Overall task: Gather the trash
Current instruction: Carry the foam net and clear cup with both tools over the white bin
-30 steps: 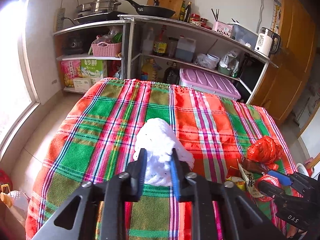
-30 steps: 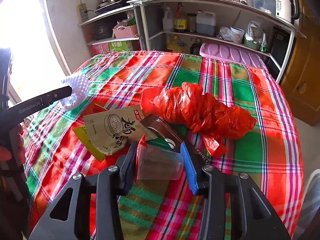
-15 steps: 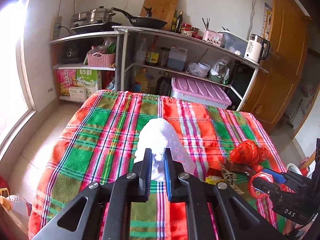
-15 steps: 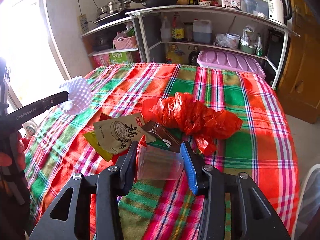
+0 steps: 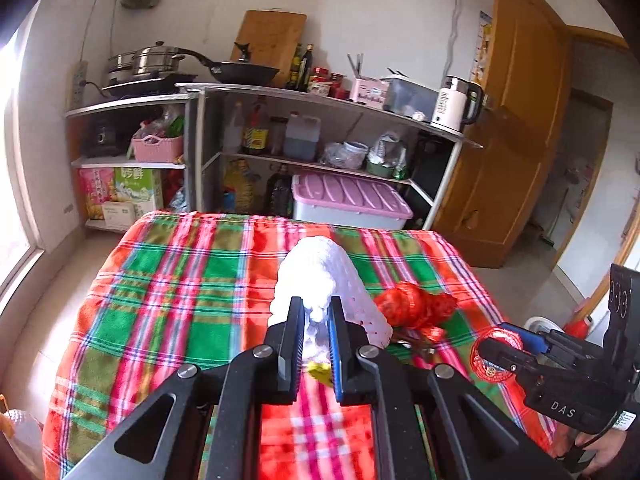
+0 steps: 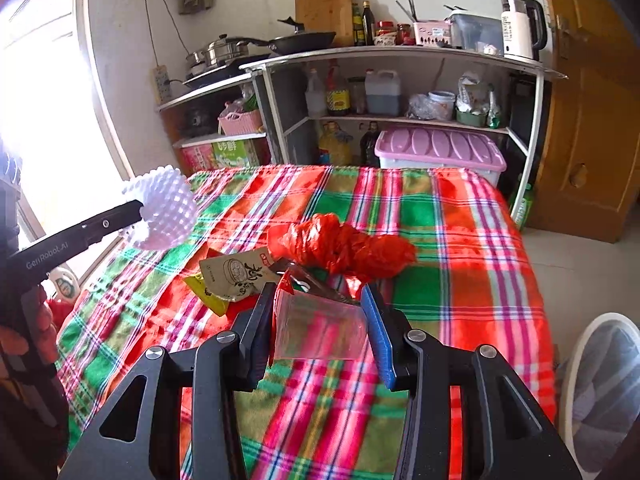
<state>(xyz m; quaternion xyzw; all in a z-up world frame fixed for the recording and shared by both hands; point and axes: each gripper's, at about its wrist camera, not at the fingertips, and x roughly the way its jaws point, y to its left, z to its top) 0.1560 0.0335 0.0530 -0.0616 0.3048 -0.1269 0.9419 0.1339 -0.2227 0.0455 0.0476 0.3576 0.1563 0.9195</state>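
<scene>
My left gripper [image 5: 315, 308] is shut on a white foam fruit net [image 5: 320, 272] and holds it up above the plaid-covered table [image 5: 168, 280]. The right wrist view shows that net [image 6: 164, 212] hanging off the table's left edge. My right gripper [image 6: 318, 300] is shut on a clear plastic cup [image 6: 320, 332] with a red rim, held above the cloth. On the table lie a crumpled red plastic bag [image 6: 344, 244], a beige snack wrapper [image 6: 236, 276], a yellow wrapper [image 6: 204, 292] and a dark wrapper [image 6: 308, 280].
Behind the table stands a metal shelf unit [image 6: 400, 56] with pans, bottles and a kettle, and a pink-lidded storage box [image 6: 436, 148]. A white-rimmed round bin [image 6: 600, 380] sits on the floor at the lower right. A wooden door [image 6: 592, 120] is on the right.
The left jaws closed tight on the foam net and lifted it off the cloth. Both grippers have risen and pulled back from the table, the right one still gripping the cup.
</scene>
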